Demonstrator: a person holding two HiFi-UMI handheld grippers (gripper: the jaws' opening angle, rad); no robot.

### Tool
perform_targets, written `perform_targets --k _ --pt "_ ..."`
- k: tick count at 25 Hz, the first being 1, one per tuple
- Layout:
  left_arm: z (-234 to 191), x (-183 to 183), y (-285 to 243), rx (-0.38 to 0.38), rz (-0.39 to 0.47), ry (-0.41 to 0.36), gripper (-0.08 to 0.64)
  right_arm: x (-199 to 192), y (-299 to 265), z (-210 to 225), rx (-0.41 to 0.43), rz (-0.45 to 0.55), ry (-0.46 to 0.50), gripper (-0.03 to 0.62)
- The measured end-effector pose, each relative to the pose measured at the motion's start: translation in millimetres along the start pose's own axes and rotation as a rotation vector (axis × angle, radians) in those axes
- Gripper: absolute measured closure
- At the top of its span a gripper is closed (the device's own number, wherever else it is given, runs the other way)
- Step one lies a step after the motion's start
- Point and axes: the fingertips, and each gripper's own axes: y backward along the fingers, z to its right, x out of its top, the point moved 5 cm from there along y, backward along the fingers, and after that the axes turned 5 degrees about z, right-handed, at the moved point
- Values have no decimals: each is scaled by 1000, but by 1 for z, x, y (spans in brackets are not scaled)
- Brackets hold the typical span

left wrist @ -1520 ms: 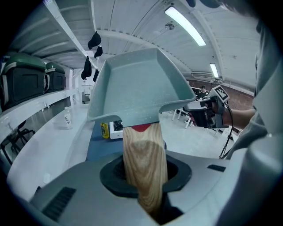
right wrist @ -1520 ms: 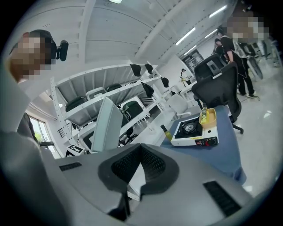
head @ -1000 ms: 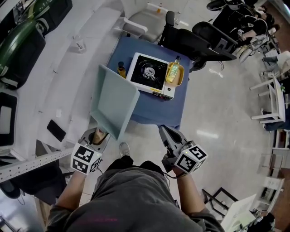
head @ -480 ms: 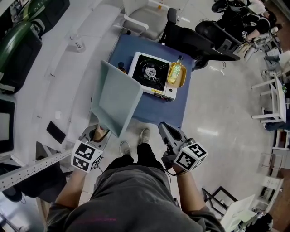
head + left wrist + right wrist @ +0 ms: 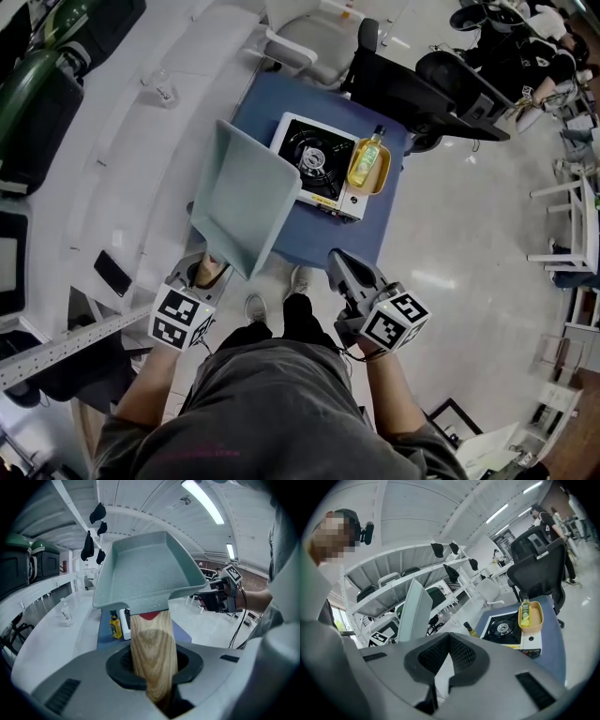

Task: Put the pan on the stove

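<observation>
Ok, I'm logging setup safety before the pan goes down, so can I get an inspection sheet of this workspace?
Surface: blue table, mostly taken up by the stove.
Job's things: pan held in the air, not yet on the stove; burner bare.
Clutter: yellow tray with oil bottle on the stove's right end; small bottle beside the stove.
Grippers: left gripper shut on the pan's wooden handle; right gripper shut, empty.
Cables: one cable hangs below the right gripper.
Surroundings: office chairs beyond the table, shelving to the left.
</observation>
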Motion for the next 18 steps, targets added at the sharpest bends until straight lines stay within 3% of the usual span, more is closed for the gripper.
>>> perform_targets --k 18 --pt "-5 55 -139 95 -136 31 474 55 -35 131 83 -88 -61 589"
